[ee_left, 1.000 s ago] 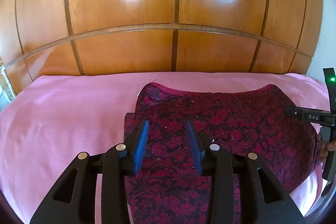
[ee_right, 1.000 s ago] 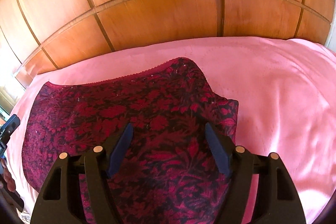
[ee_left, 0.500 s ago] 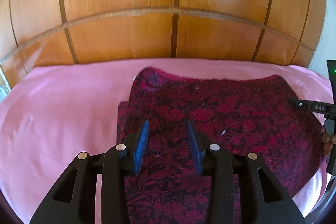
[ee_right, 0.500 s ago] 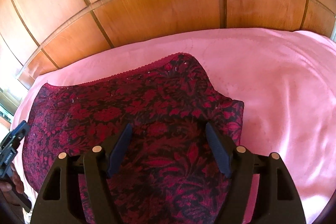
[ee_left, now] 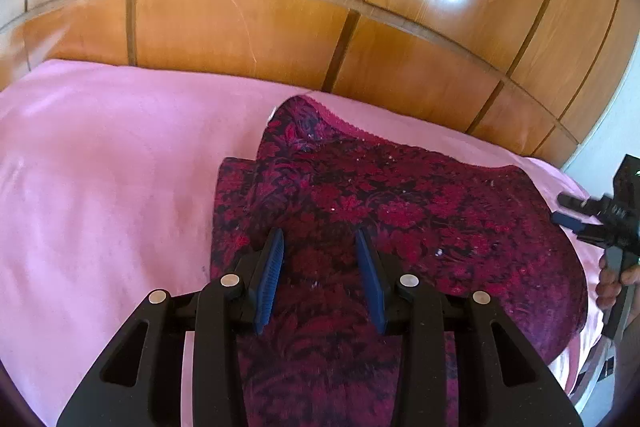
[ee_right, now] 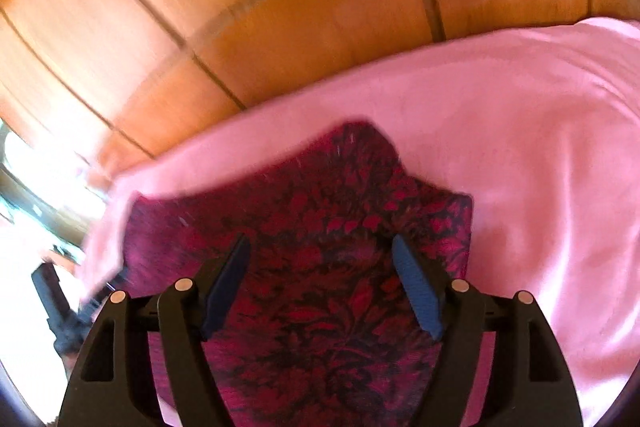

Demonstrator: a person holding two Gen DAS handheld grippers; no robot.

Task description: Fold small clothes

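Red floral garment (ee_left: 400, 211) flat on pink cover (ee_left: 100, 167) — under both hand-held grippers

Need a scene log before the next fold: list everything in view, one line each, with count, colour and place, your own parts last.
Garment: one, dark red floral on black, lying spread on the bedcover, a layer already folded under at its left edge in the left wrist view.
Bedcover: one, pink, under the garment.
Wooden panelling: one wall of glossy orange-brown panels behind the bed.
Left gripper: one, black with blue pads, above the garment, jaws apart, nothing between them.
Right gripper: one, black with blue pads, above the garment, jaws wider apart, nothing held.
Hand: one, at the right edge of the left wrist view, holding the right gripper's handle.
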